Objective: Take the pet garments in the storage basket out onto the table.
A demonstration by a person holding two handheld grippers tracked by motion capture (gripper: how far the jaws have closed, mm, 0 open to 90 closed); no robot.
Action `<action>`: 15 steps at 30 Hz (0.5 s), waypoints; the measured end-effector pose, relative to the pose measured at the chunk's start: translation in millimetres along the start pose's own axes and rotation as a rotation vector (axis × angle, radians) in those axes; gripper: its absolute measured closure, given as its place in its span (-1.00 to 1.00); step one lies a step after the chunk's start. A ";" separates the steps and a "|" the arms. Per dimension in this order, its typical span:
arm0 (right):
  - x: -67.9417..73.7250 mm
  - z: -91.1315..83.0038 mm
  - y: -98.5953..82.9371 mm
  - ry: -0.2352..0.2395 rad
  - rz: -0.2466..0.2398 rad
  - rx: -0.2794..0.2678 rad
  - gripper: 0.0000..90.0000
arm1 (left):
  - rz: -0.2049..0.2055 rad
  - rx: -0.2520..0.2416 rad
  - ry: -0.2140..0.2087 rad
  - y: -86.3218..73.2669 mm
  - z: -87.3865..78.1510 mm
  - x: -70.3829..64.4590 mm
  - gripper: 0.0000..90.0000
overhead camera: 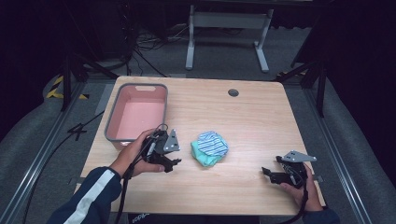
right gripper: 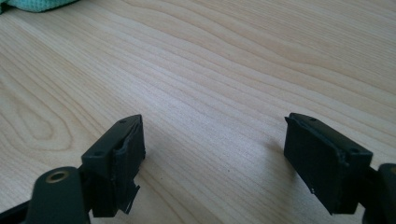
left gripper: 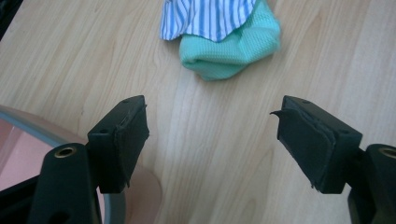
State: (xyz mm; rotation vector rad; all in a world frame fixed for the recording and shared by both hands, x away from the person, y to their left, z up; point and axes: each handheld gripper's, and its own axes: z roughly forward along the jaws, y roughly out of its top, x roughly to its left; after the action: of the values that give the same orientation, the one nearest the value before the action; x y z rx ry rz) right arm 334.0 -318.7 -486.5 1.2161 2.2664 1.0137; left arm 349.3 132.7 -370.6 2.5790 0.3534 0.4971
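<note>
A crumpled pile of cloth sits near the middle of the wooden table (overhead camera: 243, 121): a mint green cloth (overhead camera: 203, 156) (left gripper: 233, 51) with a blue-and-white striped cloth (overhead camera: 212, 143) (left gripper: 205, 16) on top. My left gripper (overhead camera: 172, 162) (left gripper: 210, 135) stands open just left of the pile, jaws wide apart and empty, pointing at the cloths. My right gripper (overhead camera: 267, 171) (right gripper: 212, 149) is open too, low over bare wood at the front right, well away from the pile. A corner of the green cloth (right gripper: 32, 3) shows at its top left.
A grey bin with a pink inside (overhead camera: 112, 126) stands at the table's left, right behind my left hand; its rim (left gripper: 28, 121) shows beside the left jaw. A round cable hole (overhead camera: 233, 92) lies near the far edge. Cables and a table frame are on the floor beyond.
</note>
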 end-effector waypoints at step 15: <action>0.0 0.0 0.0 0.000 0.000 0.000 -0.53 | -0.035 0.024 0.028 -66.6 -20.6 -7.0 -0.47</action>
State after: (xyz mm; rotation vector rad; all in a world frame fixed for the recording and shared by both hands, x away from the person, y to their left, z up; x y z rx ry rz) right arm 334.1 -318.7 -486.5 1.2159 2.2664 1.0139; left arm 324.3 195.3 -389.5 2.5860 0.4158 0.5206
